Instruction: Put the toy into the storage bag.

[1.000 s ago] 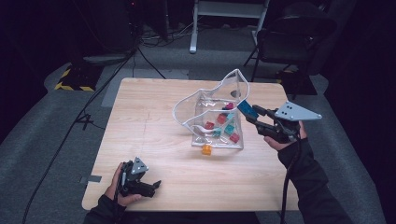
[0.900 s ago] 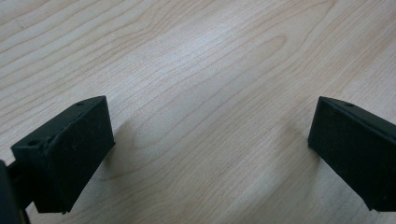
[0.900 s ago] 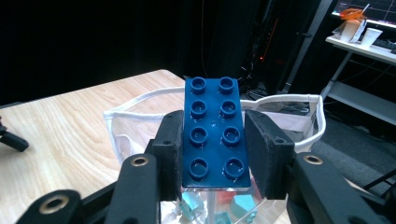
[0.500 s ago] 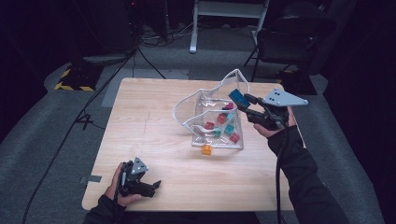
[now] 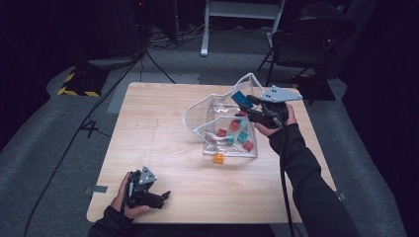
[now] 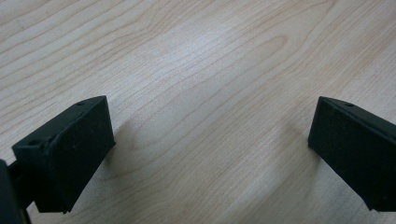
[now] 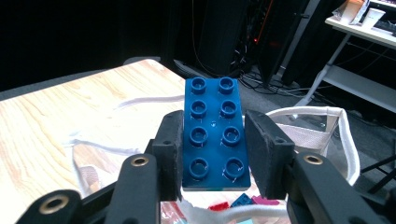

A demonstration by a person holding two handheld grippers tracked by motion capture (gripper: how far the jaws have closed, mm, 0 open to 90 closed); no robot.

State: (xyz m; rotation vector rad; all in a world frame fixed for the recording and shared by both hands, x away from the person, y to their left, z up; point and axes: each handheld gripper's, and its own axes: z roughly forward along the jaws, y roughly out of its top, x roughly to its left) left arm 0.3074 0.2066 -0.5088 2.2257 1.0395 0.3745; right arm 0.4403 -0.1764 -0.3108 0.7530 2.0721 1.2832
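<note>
1. Blue brick [image 7: 214, 133]: flat plate, eight studs in two rows, clamped between right gripper [image 7: 214, 154] pads, above clear bag [image 5: 217, 111].
2. Left gripper [image 6: 210, 149]: apart, over bare table [image 6: 196, 60].

**Right arm out, left hand low**

The right gripper [image 5: 247, 102] is at the far right of the table, held in a hand with the forearm stretched forward in a dark sleeve. Its jaws are clamped on a blue brick [image 7: 214, 130], one pad on each long side. The left gripper [image 5: 159, 196] rests near the front edge, cupped in the left hand [image 5: 127, 197], pointing right. Its jaws stand wide apart with nothing between them.
</note>
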